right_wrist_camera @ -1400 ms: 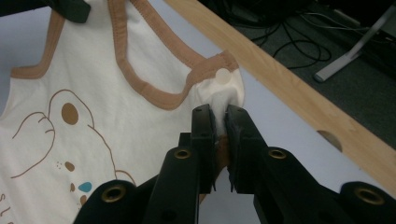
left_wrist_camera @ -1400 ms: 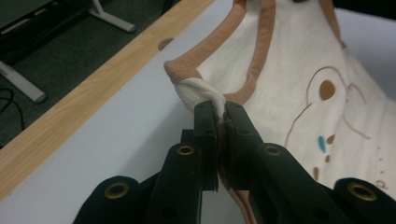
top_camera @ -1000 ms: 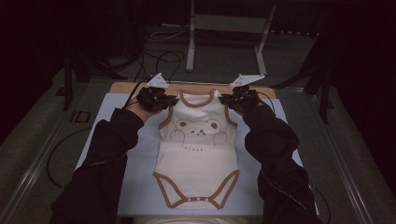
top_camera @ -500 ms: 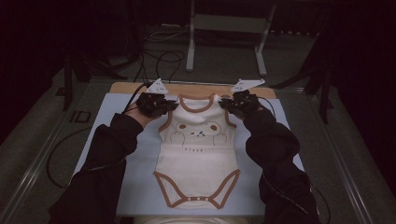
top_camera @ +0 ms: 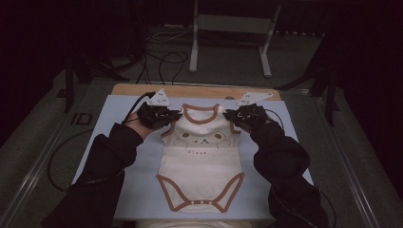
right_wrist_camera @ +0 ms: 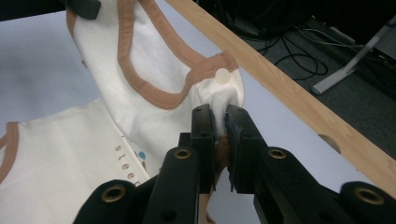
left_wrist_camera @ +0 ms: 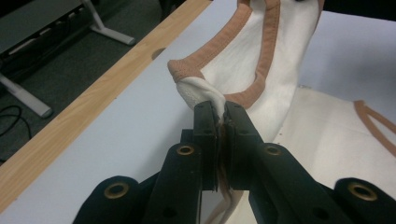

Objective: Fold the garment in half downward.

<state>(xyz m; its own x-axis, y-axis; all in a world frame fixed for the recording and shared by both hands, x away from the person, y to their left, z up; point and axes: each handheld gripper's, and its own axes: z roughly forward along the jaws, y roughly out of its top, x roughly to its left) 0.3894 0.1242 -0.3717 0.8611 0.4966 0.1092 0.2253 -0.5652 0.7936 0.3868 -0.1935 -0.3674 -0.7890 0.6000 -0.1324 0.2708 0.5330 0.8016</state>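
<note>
A cream baby bodysuit (top_camera: 202,164) with brown trim lies face up along the middle of the tabletop (top_camera: 119,109), collar toward the far edge. The left gripper (left_wrist_camera: 219,112) and right gripper (right_wrist_camera: 219,114) each clench one shoulder strap, lifting it slightly. Judged step: positioning the garment; next, lowering both shoulders evenly before letting go.

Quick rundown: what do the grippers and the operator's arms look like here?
Both grippers, left gripper and right gripper, are black with two flat jaws and brass-coloured rivets. Each carries a grey three-cornered plate with small markings. A black cable trails from the left one. Sleeves are black.
</note>
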